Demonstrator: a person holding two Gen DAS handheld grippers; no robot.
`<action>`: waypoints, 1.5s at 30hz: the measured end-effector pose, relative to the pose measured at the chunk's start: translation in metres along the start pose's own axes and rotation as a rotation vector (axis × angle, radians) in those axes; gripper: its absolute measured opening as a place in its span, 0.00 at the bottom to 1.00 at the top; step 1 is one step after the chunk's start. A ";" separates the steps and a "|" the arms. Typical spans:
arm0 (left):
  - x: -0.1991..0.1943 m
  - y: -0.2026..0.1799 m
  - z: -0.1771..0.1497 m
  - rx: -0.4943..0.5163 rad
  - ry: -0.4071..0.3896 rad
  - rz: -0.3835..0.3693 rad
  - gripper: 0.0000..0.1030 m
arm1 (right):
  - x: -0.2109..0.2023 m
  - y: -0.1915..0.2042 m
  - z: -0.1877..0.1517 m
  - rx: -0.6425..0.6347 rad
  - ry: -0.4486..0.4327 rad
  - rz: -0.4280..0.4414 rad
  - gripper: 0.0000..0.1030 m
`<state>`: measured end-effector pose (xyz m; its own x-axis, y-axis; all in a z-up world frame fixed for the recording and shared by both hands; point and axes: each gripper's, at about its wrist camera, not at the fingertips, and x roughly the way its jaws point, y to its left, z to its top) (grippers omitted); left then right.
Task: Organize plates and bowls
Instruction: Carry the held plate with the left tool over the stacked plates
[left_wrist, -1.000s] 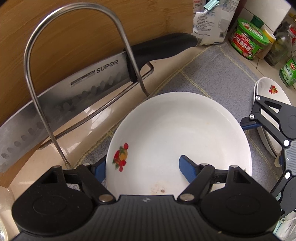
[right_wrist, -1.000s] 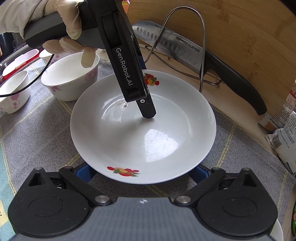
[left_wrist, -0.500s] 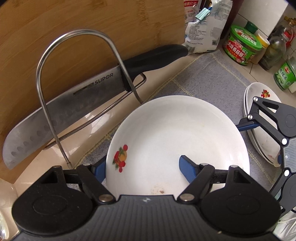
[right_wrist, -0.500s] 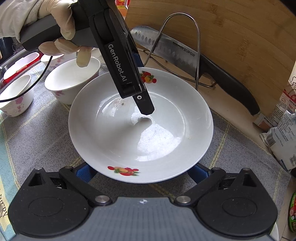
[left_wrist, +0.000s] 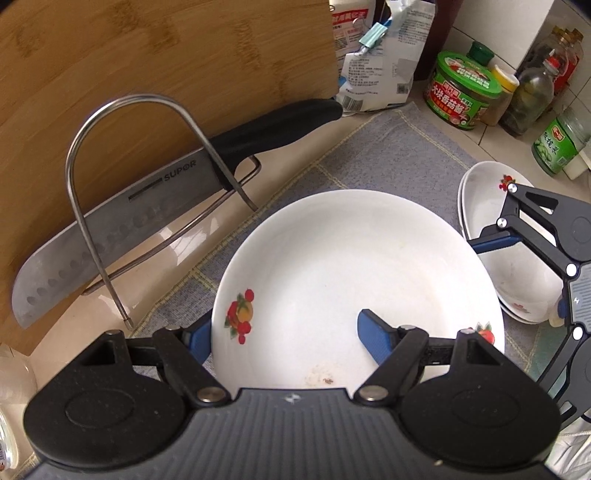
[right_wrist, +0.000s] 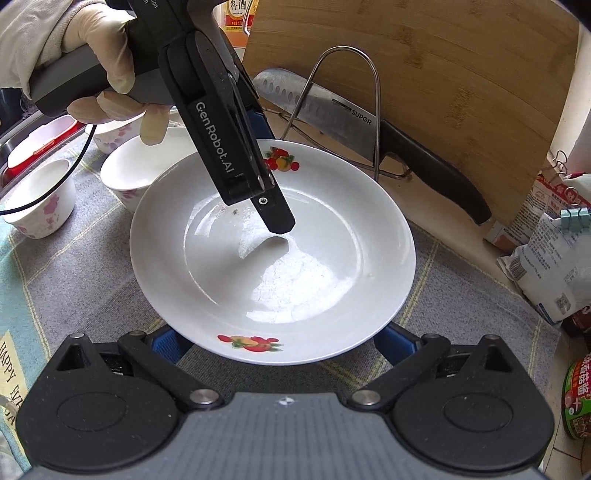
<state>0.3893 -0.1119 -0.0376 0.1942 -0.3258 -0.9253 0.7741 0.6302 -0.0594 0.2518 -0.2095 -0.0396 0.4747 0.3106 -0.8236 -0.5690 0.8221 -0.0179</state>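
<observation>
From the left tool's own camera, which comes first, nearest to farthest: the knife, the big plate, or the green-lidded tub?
1. Big plate: pinched at its near rim by the left tool.
2. Knife: up and left, in the wire rack by the board.
3. Green-lidded tub: far back right, among the bottles.

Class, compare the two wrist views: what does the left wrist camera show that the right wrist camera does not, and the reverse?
Left wrist only: a stack of white fruit-print plates and a green-lidded jar. Right wrist only: small white floral bowls and a gloved hand holding the left hand-held gripper. Both: the large white fruit-print plate, steel knife, wire rack, bamboo board.
</observation>
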 end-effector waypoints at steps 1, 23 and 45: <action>-0.002 -0.002 0.001 0.002 -0.003 0.000 0.76 | -0.002 0.000 -0.001 0.002 -0.002 -0.005 1.00; -0.005 -0.054 0.008 0.103 -0.046 -0.021 0.76 | -0.043 0.006 -0.033 0.093 -0.029 -0.104 1.00; 0.012 -0.122 0.036 0.239 -0.052 -0.068 0.76 | -0.087 -0.007 -0.083 0.197 -0.026 -0.208 1.00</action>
<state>0.3185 -0.2179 -0.0281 0.1627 -0.4018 -0.9012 0.9058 0.4229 -0.0250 0.1582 -0.2820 -0.0150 0.5857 0.1359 -0.7990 -0.3175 0.9455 -0.0719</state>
